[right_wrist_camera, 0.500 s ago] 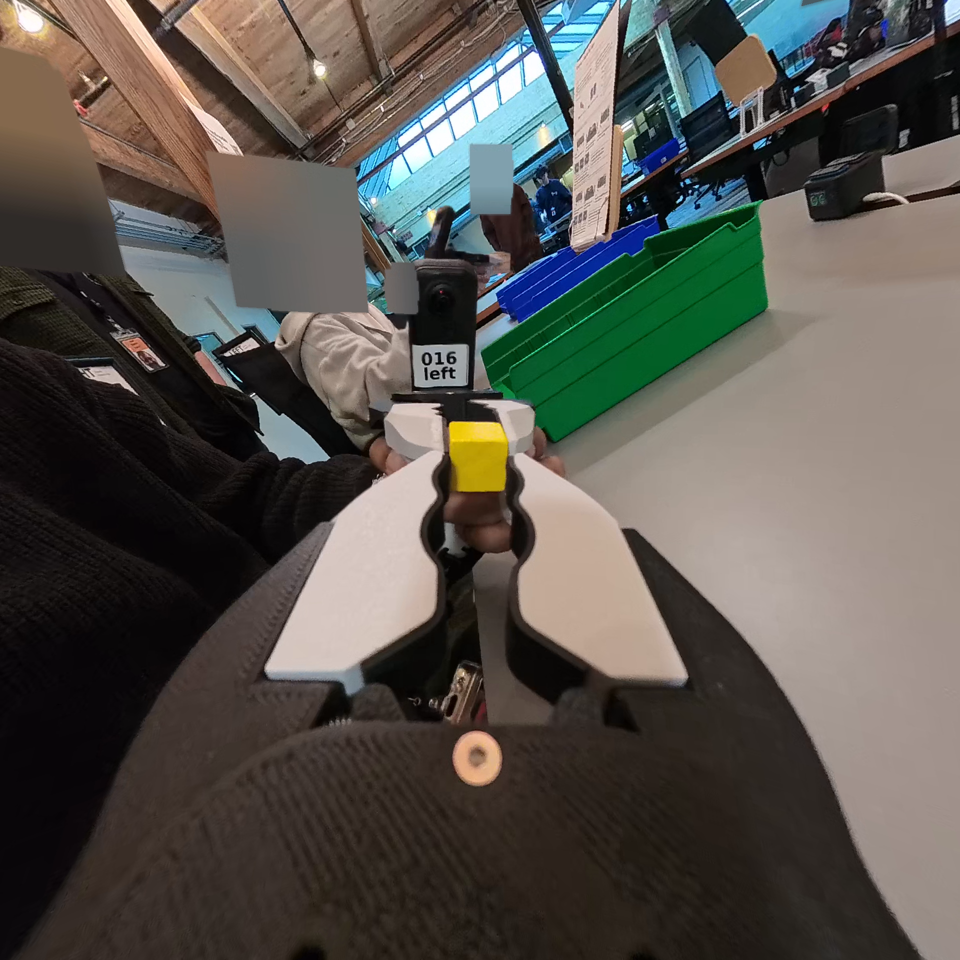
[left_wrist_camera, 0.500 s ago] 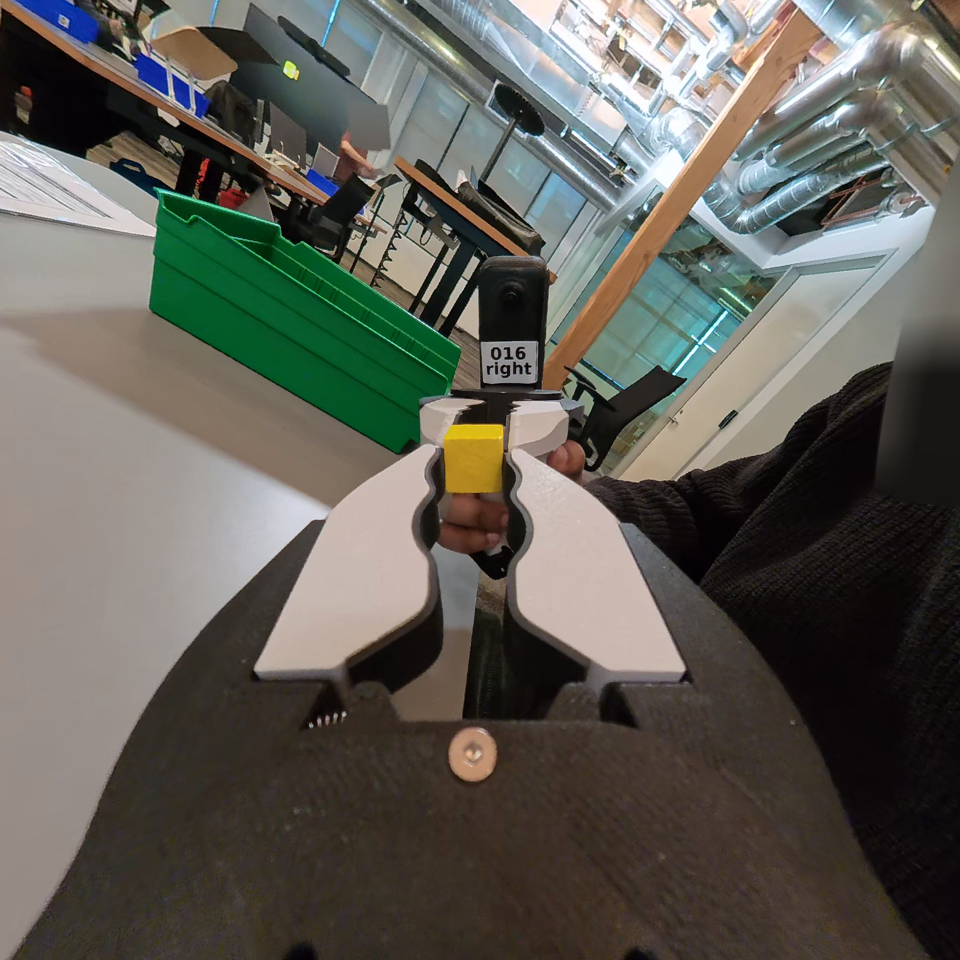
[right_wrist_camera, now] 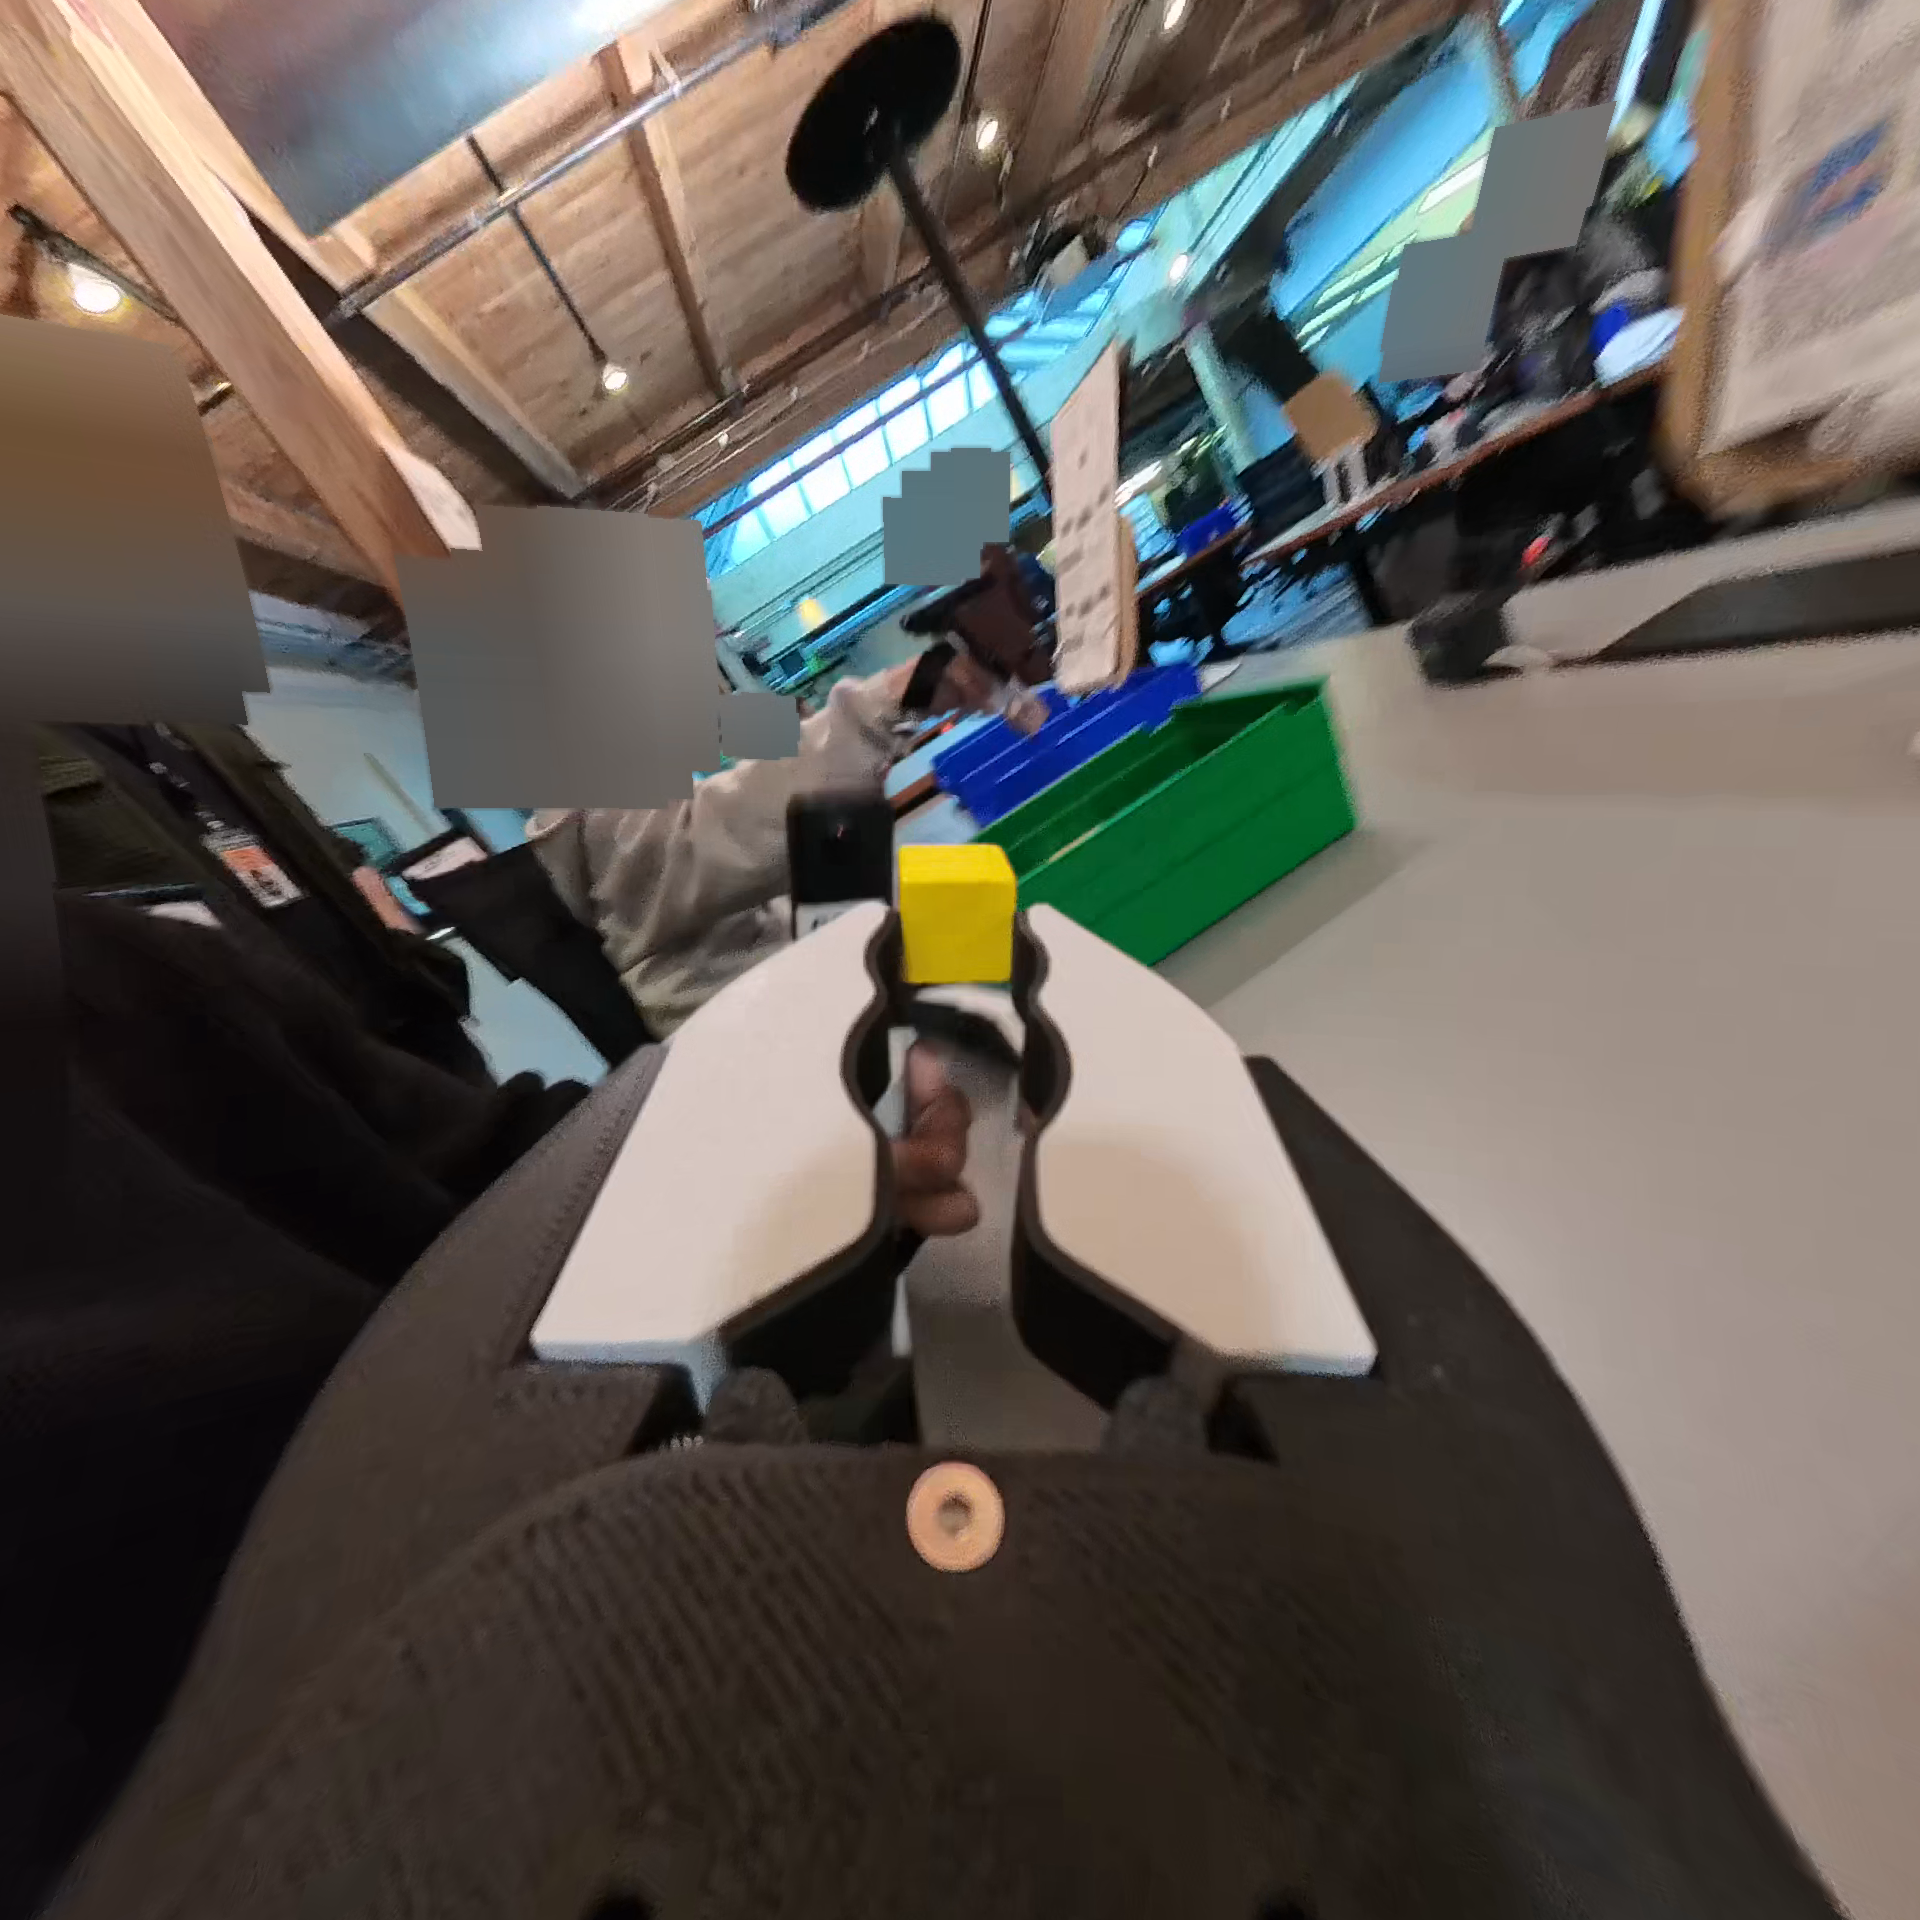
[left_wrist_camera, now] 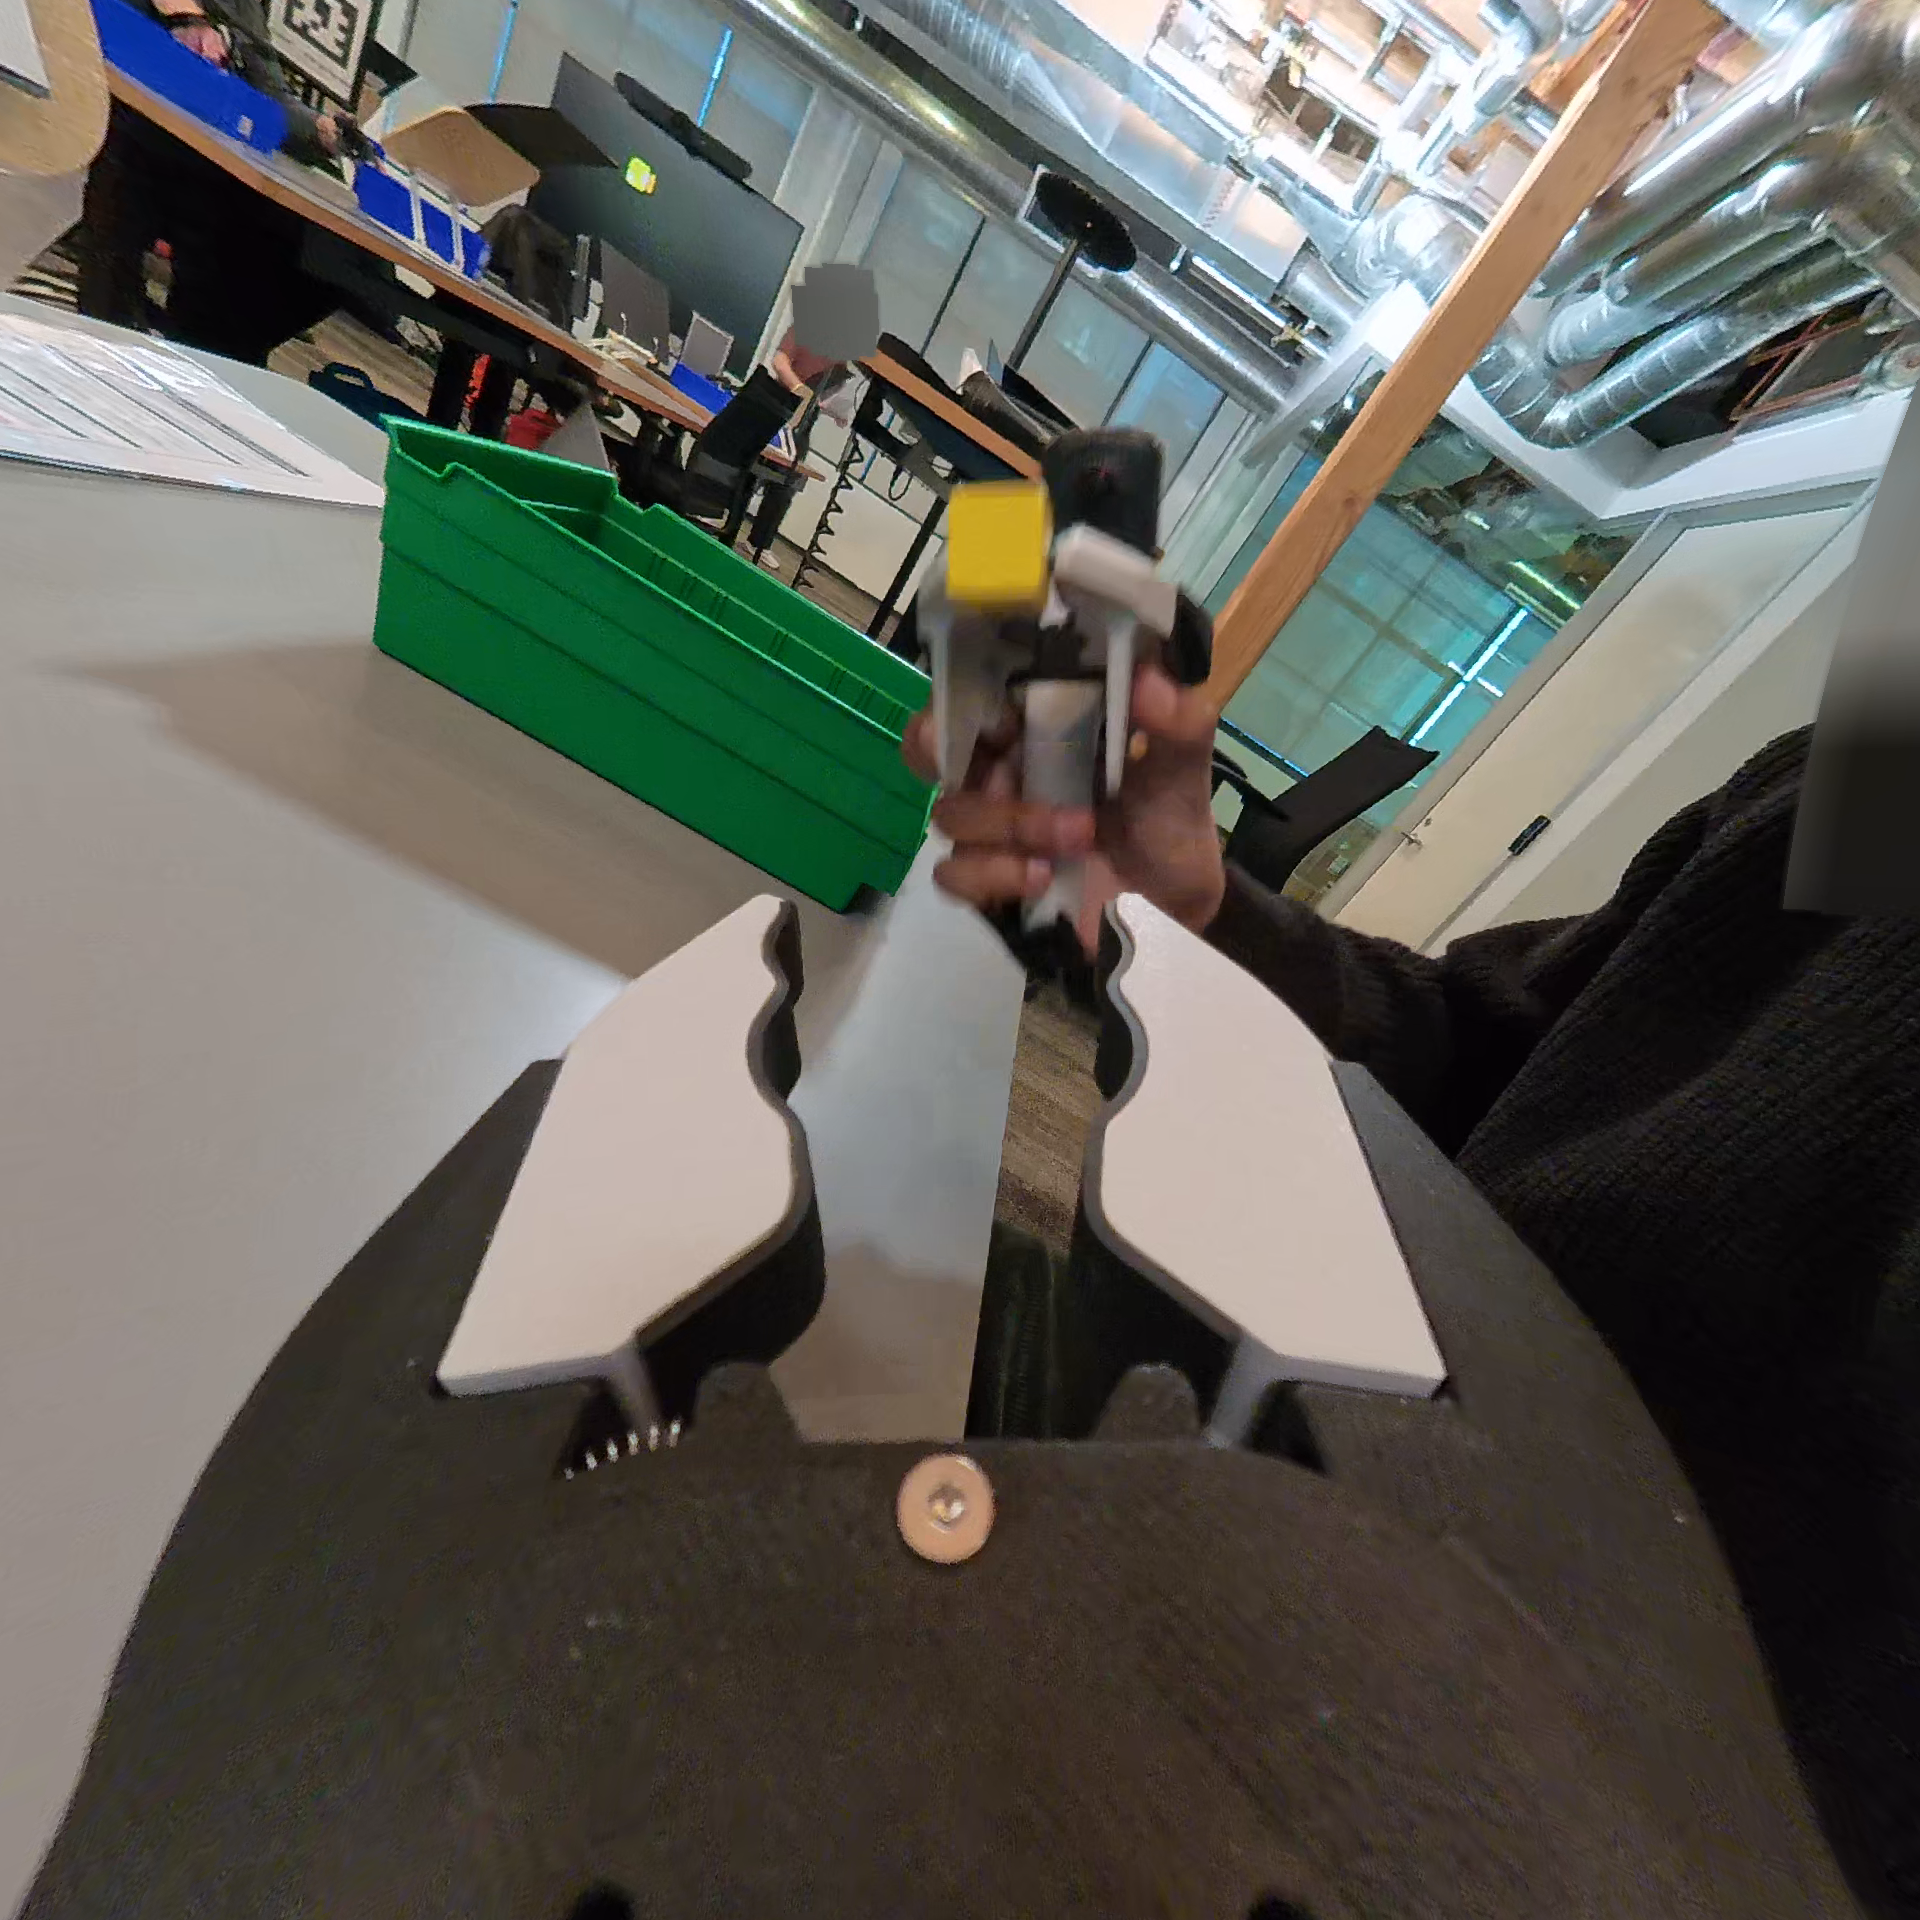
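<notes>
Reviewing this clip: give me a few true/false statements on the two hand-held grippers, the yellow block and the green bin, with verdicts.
1. The right hand-held gripper is shut on the yellow block. True.
2. The left hand-held gripper also grips the block. False: its fingers are spread open with nothing between them.
3. The green bin stands on the grey table. True.
4. The block lies inside the bin. False: it is held in the air, apart from the bin.

Each tool [left_wrist_camera: 945, 935] has white fingers [left_wrist_camera: 644, 1164], a black textured body, one silver screw [left_wrist_camera: 943, 1507].
</notes>
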The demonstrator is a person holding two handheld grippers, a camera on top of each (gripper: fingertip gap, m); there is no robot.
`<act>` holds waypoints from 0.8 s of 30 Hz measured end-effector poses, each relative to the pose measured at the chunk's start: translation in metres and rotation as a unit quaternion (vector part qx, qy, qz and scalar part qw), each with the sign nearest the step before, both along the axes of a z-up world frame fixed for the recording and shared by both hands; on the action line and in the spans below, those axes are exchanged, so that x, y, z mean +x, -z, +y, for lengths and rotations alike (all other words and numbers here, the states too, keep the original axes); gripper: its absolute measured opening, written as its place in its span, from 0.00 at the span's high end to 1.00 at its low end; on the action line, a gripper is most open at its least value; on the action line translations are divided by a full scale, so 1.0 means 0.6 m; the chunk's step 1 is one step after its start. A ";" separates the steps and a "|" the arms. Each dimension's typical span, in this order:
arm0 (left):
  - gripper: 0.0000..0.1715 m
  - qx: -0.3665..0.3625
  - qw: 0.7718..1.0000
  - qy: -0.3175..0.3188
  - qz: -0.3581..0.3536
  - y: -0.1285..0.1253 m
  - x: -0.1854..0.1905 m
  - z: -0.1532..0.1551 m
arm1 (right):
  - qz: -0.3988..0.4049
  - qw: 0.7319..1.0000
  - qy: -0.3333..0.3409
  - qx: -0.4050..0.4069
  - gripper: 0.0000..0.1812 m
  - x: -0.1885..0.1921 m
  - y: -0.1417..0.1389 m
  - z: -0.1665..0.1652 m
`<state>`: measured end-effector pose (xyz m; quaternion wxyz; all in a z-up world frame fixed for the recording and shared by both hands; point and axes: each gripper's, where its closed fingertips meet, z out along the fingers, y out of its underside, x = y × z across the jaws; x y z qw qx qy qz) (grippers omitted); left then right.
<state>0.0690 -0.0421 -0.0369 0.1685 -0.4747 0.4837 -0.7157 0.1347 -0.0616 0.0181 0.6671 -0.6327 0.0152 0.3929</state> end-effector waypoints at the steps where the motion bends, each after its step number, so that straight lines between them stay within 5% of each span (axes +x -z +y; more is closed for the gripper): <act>1: 0.68 0.001 1.000 0.000 0.005 0.003 0.001 0.001 | -0.019 1.000 0.020 0.007 0.89 0.031 -0.020 -0.012; 7: 0.70 0.006 1.000 0.010 0.025 0.018 0.006 -0.003 | -0.270 0.944 0.150 -0.120 0.89 0.282 -0.043 -0.091; 11: 0.71 0.011 0.999 0.029 0.036 0.022 0.009 -0.028 | -0.412 0.880 0.083 -0.222 0.89 0.395 0.042 -0.117; 16: 0.71 0.074 0.996 0.009 0.052 0.039 0.020 -0.047 | -0.542 0.777 -0.067 -0.313 0.88 0.423 0.172 -0.122; 22: 0.71 0.050 0.996 -0.008 0.079 0.054 0.025 -0.056 | -0.636 0.657 -0.205 -0.349 0.88 0.412 0.274 -0.114; 24: 0.71 0.050 0.995 -0.007 0.091 0.058 0.027 -0.057 | -0.647 0.639 -0.226 -0.348 0.88 0.413 0.291 -0.113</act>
